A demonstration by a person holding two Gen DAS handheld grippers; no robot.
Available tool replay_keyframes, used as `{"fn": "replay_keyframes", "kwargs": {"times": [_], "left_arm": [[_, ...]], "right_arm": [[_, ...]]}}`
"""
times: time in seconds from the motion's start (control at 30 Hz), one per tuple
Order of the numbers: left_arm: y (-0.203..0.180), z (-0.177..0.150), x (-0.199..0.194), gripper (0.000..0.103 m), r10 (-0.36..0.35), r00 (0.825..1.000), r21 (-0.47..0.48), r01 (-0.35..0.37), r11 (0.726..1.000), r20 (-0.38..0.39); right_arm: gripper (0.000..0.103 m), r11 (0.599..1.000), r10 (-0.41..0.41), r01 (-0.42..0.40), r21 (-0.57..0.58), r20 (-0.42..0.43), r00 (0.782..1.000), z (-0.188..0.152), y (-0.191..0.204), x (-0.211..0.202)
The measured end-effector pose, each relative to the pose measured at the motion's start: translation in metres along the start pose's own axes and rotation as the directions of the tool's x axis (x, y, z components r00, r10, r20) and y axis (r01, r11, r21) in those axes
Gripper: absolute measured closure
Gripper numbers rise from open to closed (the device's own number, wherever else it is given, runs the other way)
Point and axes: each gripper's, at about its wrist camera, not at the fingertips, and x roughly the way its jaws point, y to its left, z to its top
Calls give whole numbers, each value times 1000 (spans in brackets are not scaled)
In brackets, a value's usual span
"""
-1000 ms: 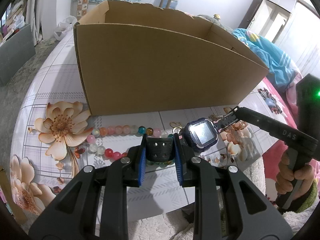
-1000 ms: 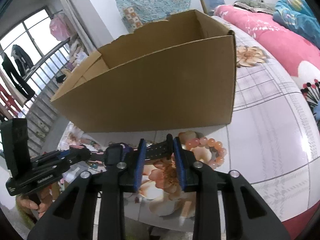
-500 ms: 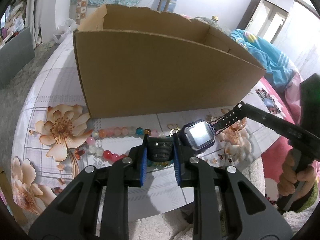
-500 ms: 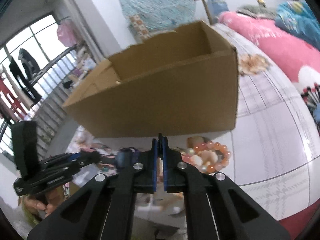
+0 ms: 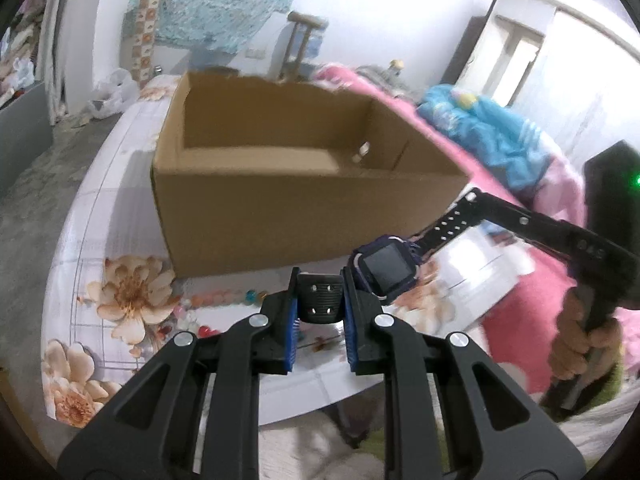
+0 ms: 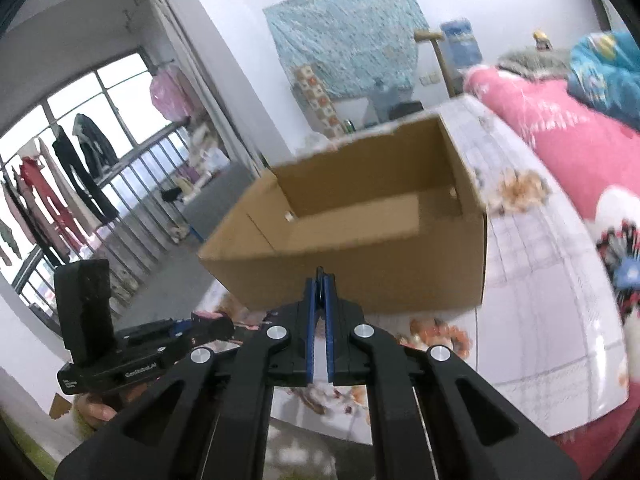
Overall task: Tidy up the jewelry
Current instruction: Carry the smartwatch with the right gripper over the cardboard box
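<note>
A dark smartwatch (image 5: 386, 270) hangs in the air in front of an open cardboard box (image 5: 300, 208), stretched between both grippers. My left gripper (image 5: 320, 292) is shut on one black perforated strap end, which stands upright between its blue pads. My right gripper (image 5: 476, 196) comes in from the right, shut on the other strap end. In the right wrist view, the right gripper (image 6: 320, 284) pinches a thin dark strap edge, with the box (image 6: 360, 272) just beyond. The left gripper (image 6: 188, 326) shows at the lower left there. The box looks empty inside.
A round table with a floral cloth (image 5: 120, 216) bears the box. A strand of coloured beads (image 5: 224, 298) lies below my left gripper, and an orange bead bracelet (image 6: 440, 336) lies near the box's front. A pink bed (image 6: 560, 160) runs along the right.
The right gripper's jaws closed on the strap. Both grippers then rose with the watch, lifting it off the table, and the box's inside has come into view.
</note>
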Motion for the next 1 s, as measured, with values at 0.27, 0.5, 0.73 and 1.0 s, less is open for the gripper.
{"fn": "replay_keyframes", "kwargs": {"times": [0.27, 0.5, 0.73, 1.0], "left_arm": [[-5, 79, -31, 86, -74, 997, 8, 74, 997, 20], [39, 155, 24, 86, -145, 978, -187, 116, 976, -147], [63, 179, 98, 86, -14, 956, -183, -42, 982, -292], [65, 193, 147, 67, 172, 925, -38, -196, 980, -338]], "right_arm": [[98, 990, 132, -131, -49, 18, 991, 83, 19, -7], [98, 990, 127, -115, 86, -138, 982, 153, -11, 63], [98, 987, 20, 30, 159, -307, 952, 165, -53, 147], [97, 980, -61, 124, 158, -355, 933, 167, -81, 197]]}}
